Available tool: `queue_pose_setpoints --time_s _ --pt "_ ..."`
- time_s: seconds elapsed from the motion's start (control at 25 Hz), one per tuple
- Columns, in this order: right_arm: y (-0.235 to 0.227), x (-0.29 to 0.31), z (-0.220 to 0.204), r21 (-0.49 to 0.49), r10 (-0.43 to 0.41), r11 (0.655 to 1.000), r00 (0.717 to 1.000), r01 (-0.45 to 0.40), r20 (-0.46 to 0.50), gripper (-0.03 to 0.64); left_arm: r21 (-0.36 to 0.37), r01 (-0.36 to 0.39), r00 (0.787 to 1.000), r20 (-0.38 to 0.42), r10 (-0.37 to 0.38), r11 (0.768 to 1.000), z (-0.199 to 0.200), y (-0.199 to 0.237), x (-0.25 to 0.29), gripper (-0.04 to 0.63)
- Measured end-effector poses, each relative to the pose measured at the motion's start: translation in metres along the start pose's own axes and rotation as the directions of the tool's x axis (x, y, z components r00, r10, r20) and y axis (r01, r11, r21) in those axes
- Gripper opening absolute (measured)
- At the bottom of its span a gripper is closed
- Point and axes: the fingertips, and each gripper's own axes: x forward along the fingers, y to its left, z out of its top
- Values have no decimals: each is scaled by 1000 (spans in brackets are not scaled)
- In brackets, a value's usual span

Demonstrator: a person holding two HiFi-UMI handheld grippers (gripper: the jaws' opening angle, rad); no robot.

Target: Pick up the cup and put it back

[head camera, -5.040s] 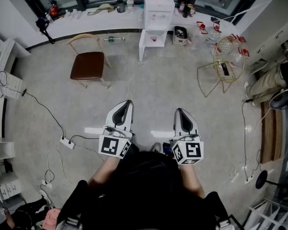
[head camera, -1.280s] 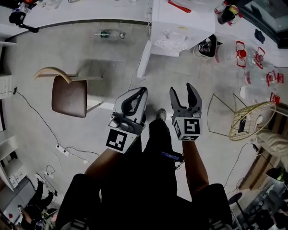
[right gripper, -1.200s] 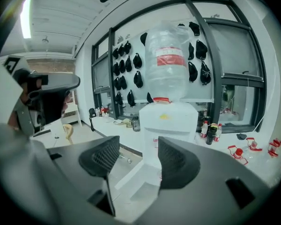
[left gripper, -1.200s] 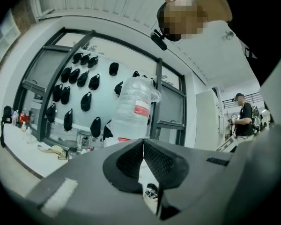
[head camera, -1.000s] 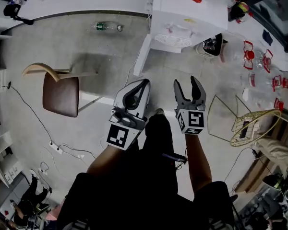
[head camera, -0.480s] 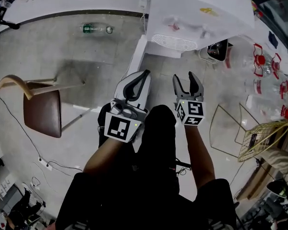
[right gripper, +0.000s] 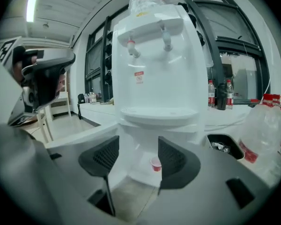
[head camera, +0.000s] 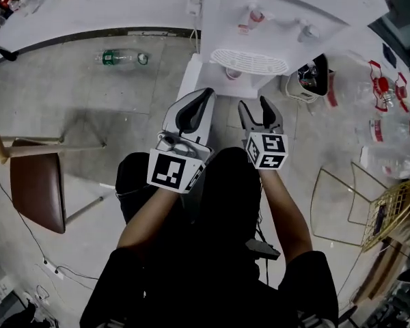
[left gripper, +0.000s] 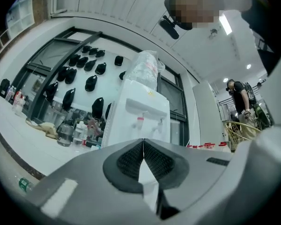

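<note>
Cup upright in water dispenser lower recess; right claw apart, left claw together, both empty.

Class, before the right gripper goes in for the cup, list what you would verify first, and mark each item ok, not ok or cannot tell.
1. Right gripper has its jaws apart with nothing between the pads: ok.
2. Red cup stands upright in the recess under the water dispenser: ok.
3. Cup shows between the jaws in the right gripper view: ok, but off centre.
4. Jaws are around the cup: not ok, it lies ahead of them.
5. Left gripper is shut, empty and away from the cup: ok.
6. Cup is empty: cannot tell.
</note>
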Motion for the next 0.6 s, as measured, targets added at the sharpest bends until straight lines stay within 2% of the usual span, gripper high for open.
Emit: queue_pose_setpoints --time_s 0.32,0.6 --pt "-13 42 -33 5 -25 1000 1000 25 -16 250 -6 18 1000 -24 -18 1000 -32 6 15 8" --pt "-31 92 -65 4 -43 999 997 44 -61 255 10 5 1000 -8 -5 1000 -37 14 20 8"
